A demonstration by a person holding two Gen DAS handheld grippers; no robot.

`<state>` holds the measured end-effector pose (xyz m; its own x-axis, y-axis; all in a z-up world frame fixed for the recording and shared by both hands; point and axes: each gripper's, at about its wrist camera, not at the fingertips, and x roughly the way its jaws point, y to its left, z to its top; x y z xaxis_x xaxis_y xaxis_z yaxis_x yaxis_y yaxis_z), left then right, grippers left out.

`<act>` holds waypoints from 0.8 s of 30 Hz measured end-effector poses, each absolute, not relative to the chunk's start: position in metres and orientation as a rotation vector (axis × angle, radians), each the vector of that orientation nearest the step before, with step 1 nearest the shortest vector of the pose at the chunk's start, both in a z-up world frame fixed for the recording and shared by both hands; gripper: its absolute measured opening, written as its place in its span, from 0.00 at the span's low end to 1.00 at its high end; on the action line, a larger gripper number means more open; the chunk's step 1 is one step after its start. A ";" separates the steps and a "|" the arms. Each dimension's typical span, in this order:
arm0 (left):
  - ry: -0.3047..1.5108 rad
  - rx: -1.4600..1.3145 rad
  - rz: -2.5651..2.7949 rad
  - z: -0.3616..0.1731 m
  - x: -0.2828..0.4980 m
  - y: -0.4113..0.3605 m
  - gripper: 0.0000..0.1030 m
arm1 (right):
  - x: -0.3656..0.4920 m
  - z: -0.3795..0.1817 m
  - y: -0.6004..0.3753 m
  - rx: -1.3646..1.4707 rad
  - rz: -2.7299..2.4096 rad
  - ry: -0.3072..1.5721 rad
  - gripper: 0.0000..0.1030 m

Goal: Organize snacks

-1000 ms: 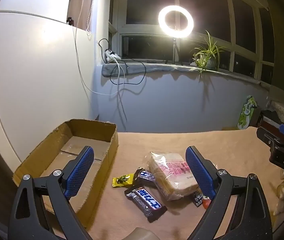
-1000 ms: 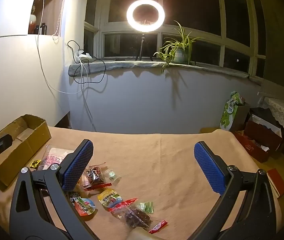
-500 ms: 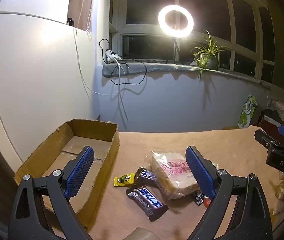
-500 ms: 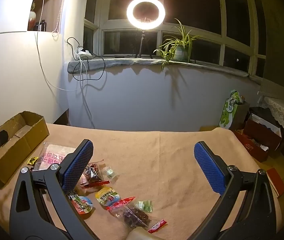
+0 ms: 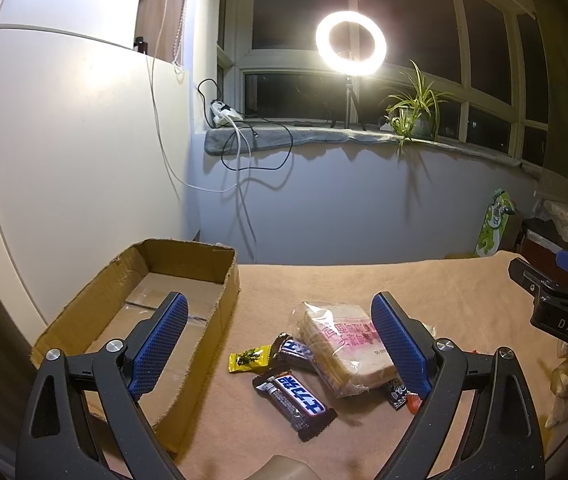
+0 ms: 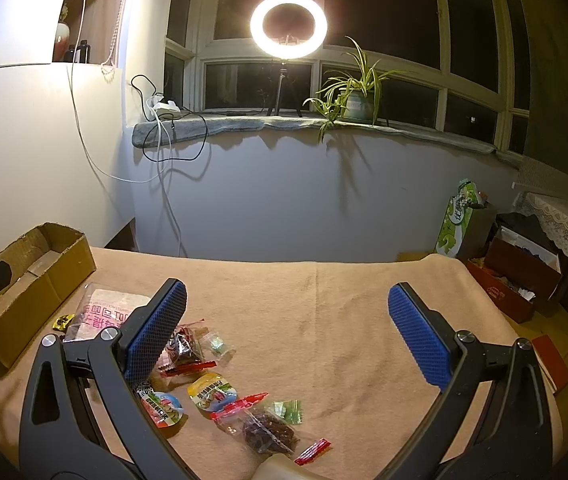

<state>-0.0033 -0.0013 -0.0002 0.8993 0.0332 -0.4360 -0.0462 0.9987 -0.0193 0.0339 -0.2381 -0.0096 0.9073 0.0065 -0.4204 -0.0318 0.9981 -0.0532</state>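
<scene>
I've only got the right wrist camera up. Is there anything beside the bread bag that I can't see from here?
Observer: Yes. A chocolate bar and a second bar lie on the cloth on the box side of the bread bag.
Operator: Is anything in the cardboard box?
Observer: No. The floor of the cardboard box that the left wrist view shows is bare, apart from a strip of tape.
Operator: And the left gripper?
Observer: The left gripper is open and holds nothing, with the bread bag and both bars between its fingers in view.
</scene>
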 end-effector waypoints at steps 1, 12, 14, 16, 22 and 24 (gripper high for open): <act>0.450 -0.030 0.040 -0.001 -0.004 -0.001 0.91 | 0.034 -0.010 -0.238 -0.059 0.020 0.434 1.00; 0.452 -0.025 0.036 0.000 -0.003 -0.002 0.91 | 0.034 -0.011 -0.239 -0.060 0.019 0.437 1.00; 0.453 -0.024 0.036 0.000 -0.003 -0.002 0.91 | 0.034 -0.011 -0.239 -0.059 0.019 0.437 1.00; 0.452 -0.023 0.037 0.000 -0.003 -0.003 0.91 | 0.034 -0.011 -0.239 -0.060 0.019 0.438 1.00; 0.451 -0.022 0.032 0.000 -0.003 -0.005 0.91 | 0.034 -0.014 -0.240 -0.060 0.018 0.442 1.00; 0.451 -0.021 0.031 0.001 -0.002 -0.006 0.91 | 0.034 -0.016 -0.240 -0.060 0.019 0.444 1.00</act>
